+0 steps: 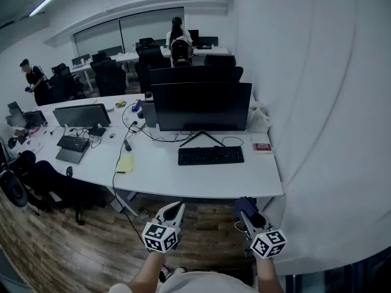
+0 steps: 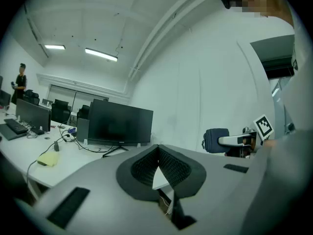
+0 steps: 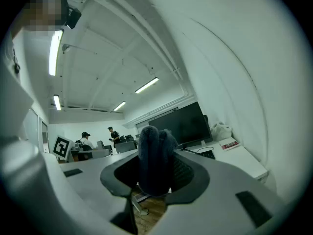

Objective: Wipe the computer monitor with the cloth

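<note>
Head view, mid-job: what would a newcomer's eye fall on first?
The big dark monitor stands at the middle of the white desk, with a black keyboard just in front of it. Nearer, over the wooden floor, the right gripper is shut on a dark cloth, while the left gripper beside it is shut and empty.

1. The dark cloth point(image 3: 154, 151) is bunched right in the right gripper point(image 3: 155, 177), covering the gap between its jaws and the monitor point(image 3: 183, 124)'s lower left corner.
2. Head view: both forearms point(image 1: 148, 274) run off the bottom edge.
3. The red booklet point(image 1: 261, 146) beside the keyboard point(image 1: 211, 155) has print too small to read.
4. The yellow item point(image 1: 125, 163) on the desk point(image 1: 183, 182) could be cloth or paper; can't tell.
5. The white bag point(image 1: 259, 119) sits half tucked behind the monitor.
</note>
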Motion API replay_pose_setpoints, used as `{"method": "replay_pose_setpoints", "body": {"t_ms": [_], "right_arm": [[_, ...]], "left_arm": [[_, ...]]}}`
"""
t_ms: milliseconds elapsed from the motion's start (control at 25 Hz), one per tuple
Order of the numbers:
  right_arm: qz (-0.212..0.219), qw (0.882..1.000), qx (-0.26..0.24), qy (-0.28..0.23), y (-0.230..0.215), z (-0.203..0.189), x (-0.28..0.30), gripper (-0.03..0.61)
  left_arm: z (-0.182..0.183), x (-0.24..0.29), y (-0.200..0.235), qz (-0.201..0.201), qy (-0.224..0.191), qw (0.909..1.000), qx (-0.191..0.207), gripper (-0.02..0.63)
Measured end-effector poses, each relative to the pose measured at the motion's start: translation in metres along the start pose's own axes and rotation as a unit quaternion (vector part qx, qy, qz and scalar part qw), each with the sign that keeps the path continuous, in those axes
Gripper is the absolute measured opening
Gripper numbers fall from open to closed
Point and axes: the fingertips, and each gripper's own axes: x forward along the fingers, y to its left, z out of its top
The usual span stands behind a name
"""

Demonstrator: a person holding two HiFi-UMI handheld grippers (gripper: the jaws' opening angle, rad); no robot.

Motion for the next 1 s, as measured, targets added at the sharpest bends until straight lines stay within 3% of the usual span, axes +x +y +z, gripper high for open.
{"method": "replay_pose_setpoints", "body": {"t_ms": [1000], "right_arm": [[0.051, 0.998, 0.036, 0.002, -0.041, 0.002, -0.01, 0.144]], "left_arm": [[0.002, 0.025, -0.027, 0.029, 0.011, 0.9995, 0.008, 0.009]]}}
